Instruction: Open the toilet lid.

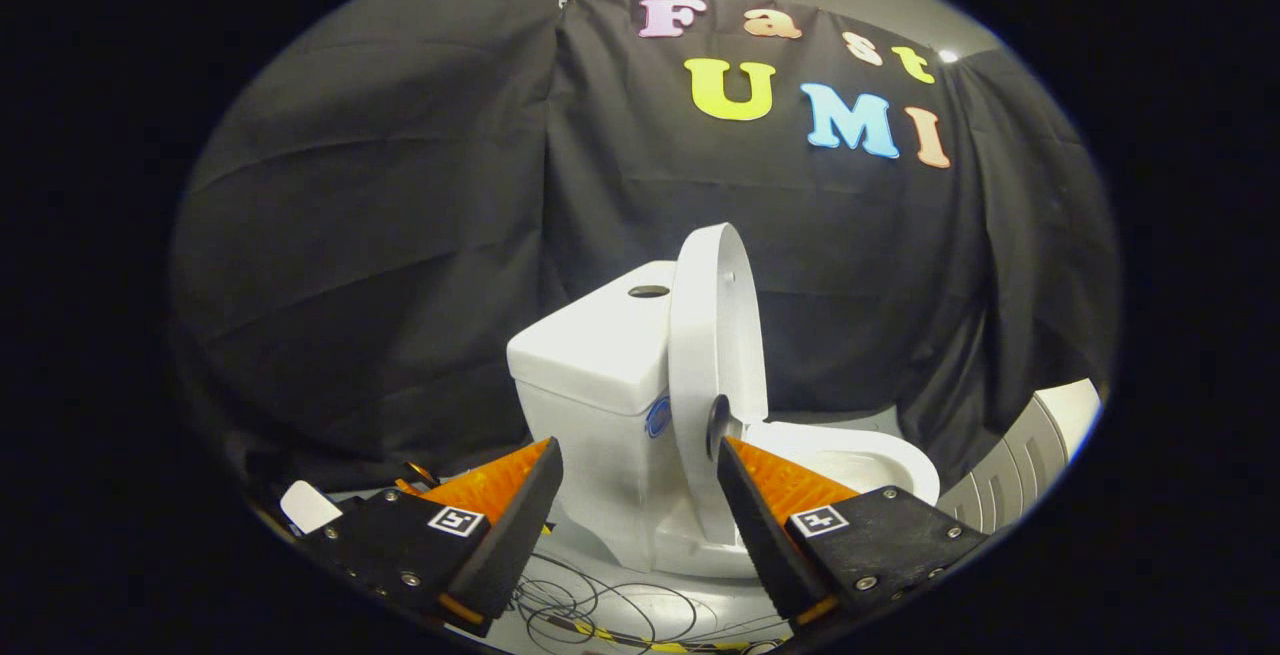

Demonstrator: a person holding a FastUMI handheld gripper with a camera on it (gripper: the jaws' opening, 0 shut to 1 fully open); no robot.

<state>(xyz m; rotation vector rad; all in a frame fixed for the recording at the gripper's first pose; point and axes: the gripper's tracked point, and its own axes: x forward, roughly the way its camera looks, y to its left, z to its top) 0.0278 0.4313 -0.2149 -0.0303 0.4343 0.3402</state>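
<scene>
The toilet stands at the centre of the frame, seen from its side: tank toward the left, bowl reaching toward the lower right. Its lid is raised, standing on edge almost upright against the tank, long axis running top to bottom, inner face turned right over the bowl. The gripper at the bottom of the frame is spread wide and holds nothing; the toilet's base lies between and just beyond the fingers. Loose cables lie on the floor low in the frame.
</scene>
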